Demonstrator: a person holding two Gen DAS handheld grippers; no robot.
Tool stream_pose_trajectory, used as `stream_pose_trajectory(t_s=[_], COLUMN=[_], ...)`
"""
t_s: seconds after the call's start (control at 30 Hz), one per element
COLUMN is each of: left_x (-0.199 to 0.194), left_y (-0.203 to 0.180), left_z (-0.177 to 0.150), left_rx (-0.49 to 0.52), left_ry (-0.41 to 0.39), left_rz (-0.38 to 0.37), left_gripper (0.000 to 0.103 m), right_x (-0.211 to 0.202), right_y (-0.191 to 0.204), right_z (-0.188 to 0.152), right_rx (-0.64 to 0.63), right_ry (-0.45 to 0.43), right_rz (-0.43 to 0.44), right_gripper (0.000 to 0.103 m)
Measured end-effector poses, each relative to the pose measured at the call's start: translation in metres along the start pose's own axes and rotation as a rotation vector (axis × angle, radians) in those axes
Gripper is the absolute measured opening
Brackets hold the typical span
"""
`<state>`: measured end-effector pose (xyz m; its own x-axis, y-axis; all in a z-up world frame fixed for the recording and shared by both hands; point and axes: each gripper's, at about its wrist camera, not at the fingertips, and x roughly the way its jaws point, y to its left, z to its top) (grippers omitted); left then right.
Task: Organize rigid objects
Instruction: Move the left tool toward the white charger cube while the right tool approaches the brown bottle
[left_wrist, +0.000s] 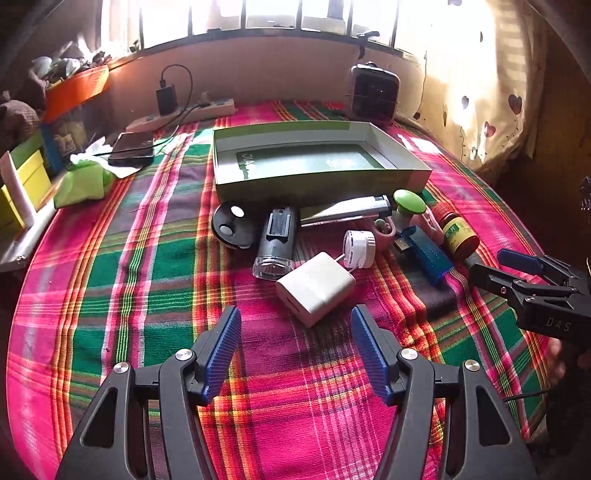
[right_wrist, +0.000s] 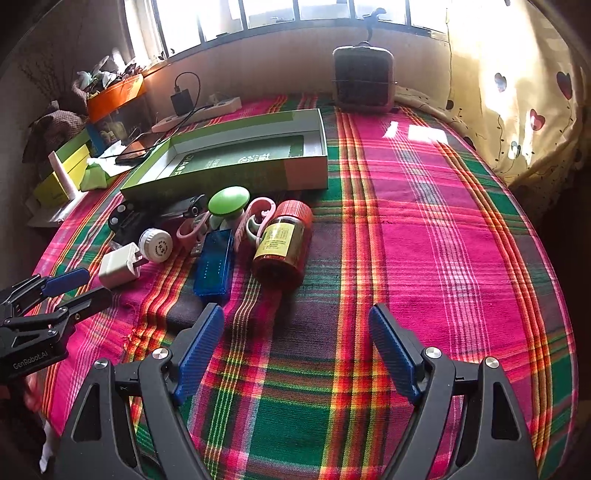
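While both grippers hang wide open and empty over the plaid surface (left_wrist: 110, 258), our left gripper (left_wrist: 295, 354) sits nearest the white charger block (left_wrist: 316, 288), smooth and boxy, just ahead, prongs pointing away; our right gripper (right_wrist: 295, 350) faces the ribbed-cap bottle (right_wrist: 282, 240) lying lengthwise before the cardboard tray (left_wrist: 406, 173).

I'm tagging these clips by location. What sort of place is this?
Probably a room in a home: a plaid cloth covers the surface, a heart-print curtain hangs by the barred window, and a phone sits charging near a power strip.
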<state>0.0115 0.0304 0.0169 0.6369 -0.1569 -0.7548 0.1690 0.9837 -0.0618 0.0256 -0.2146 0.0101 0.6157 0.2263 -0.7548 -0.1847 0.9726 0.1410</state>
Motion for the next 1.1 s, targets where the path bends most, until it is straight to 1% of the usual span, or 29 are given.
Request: stream_pose_trajectory(t_s=[0.13, 0.27, 0.33, 0.43, 0.67, 0.77, 0.83, 0.93, 0.97, 1.1], left_x=[0.003, 0.011, 0.015, 0.018, 0.014, 0.012, 0.011, 0.011, 0.012, 0.022], left_y=[0.005, 0.002, 0.001, -0.002, -0.017, -0.022, -0.024, -0.024, -0.023, -0.019], left_z=[0.010, 0.016, 0.018, 0.017, 0.010, 0.008, 0.007, 0.010, 0.011, 0.016], left_rx=[-0.003, 0.026, 0.025, 0.010, 0.030, 0.037, 0.047, 0.072, 0.072, 0.063], left_ry=[-0.011, 0.001, 0.006, 0.020, 0.032, 0.038, 0.032, 0.022, 0.027, 0.047], left_rz=[-0.034, -0.068, -0.094, -0.154, -0.213, -0.241, -0.222, -0.145, -0.132, -0.117], left_gripper=[0.061, 0.061, 0.061, 0.061, 0.061, 0.061, 0.061, 0.061, 0.061, 0.061], right_x=[0.003, 0.010, 0.013, 0.018, 0.021, 0.019, 0.017, 0.014, 0.014, 0.017], right_y=[-0.003, -0.007, -0.009, -0.011, -0.021, -0.025, -0.026, -0.026, -0.025, -0.021], right_z=[0.011, 0.018, 0.021, 0.025, 0.027, 0.028, 0.029, 0.032, 0.033, 0.038], right_rx=[-0.003, 0.001, 0.000, 0.002, 0.010, 0.010, 0.005, -0.011, -0.016, -0.041], right_ry=[-0.005, 0.007, 0.013, 0.025, 0.044, 0.038, 0.032, 0.014, 0.008, 0.000], right_rz=[-0.005, -0.022, -0.027, -0.027, -0.056, -0.065, -0.053, -0.021, -0.012, 0.012], right_gripper=[0.081, 0.081, 0.081, 0.081, 0.081, 0.081, 0.081, 0.081, 0.081, 0.081])
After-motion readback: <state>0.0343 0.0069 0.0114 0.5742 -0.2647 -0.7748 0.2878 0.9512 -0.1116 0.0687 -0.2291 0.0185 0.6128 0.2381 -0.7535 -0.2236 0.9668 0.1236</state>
